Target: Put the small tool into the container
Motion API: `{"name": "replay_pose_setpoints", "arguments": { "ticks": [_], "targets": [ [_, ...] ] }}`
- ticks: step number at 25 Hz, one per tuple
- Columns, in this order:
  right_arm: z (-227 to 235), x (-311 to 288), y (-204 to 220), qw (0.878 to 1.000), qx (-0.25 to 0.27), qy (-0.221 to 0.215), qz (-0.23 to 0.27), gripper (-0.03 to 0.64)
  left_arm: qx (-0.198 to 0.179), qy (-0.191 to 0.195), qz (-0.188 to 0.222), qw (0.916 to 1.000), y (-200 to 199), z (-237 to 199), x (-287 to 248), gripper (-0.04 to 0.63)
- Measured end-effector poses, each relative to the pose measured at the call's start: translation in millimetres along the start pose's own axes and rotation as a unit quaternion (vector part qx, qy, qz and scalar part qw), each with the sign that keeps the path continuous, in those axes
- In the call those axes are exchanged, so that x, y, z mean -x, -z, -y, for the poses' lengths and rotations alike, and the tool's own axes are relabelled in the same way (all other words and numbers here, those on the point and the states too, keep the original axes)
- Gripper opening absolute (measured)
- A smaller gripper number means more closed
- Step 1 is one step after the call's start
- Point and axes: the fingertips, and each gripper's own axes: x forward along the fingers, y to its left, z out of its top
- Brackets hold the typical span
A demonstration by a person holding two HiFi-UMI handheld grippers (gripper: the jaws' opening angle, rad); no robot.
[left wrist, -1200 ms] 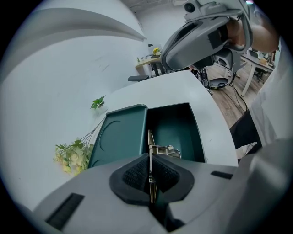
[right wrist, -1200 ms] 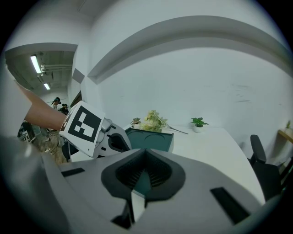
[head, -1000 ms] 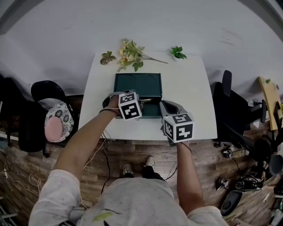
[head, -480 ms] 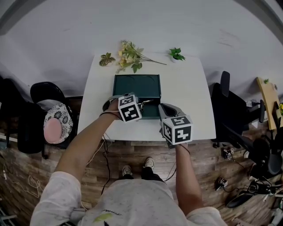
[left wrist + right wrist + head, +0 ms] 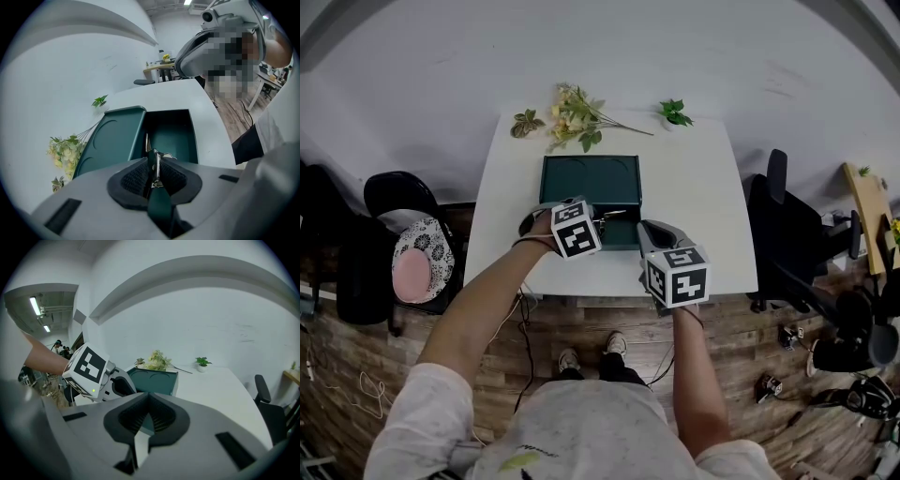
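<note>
The open dark green box (image 5: 624,241) sits mid-table with its lid (image 5: 591,178) laid back toward the wall. My left gripper (image 5: 598,218) hangs over the box's front edge, pointing steeply down. Its jaws have just been opening. The small metal tool (image 5: 155,163) still stands in the narrow gap between the pads (image 5: 136,178), above the box's bare inside (image 5: 172,136). It also shows in the head view as a small metal tool (image 5: 614,215). My right gripper (image 5: 650,227) waits at the box's front right corner. In its own view the right gripper (image 5: 149,397) is shut and holds nothing.
Artificial flowers (image 5: 577,117), a leaf sprig (image 5: 528,122) and a small potted plant (image 5: 677,112) line the table's far edge. A chair with a patterned cushion (image 5: 420,258) stands on the left and a black chair (image 5: 787,220) on the right. The table's front edge (image 5: 609,296) is right by my hands.
Both grippers keep their places over the box's front. The head view shows no clear difference in the tool or the box.
</note>
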Motion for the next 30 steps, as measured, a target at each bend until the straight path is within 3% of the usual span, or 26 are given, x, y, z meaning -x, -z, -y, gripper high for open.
{"name": "replay_pose_setpoints", "arguments": {
  "ticks": [30],
  "targets": [
    [5.1,5.1,18.0,1.000,-0.015,0.003,-0.010,0.005,-0.014,0.005,-0.011,0.9998,3.2,13.8,-8.8,0.106]
  ]
}}
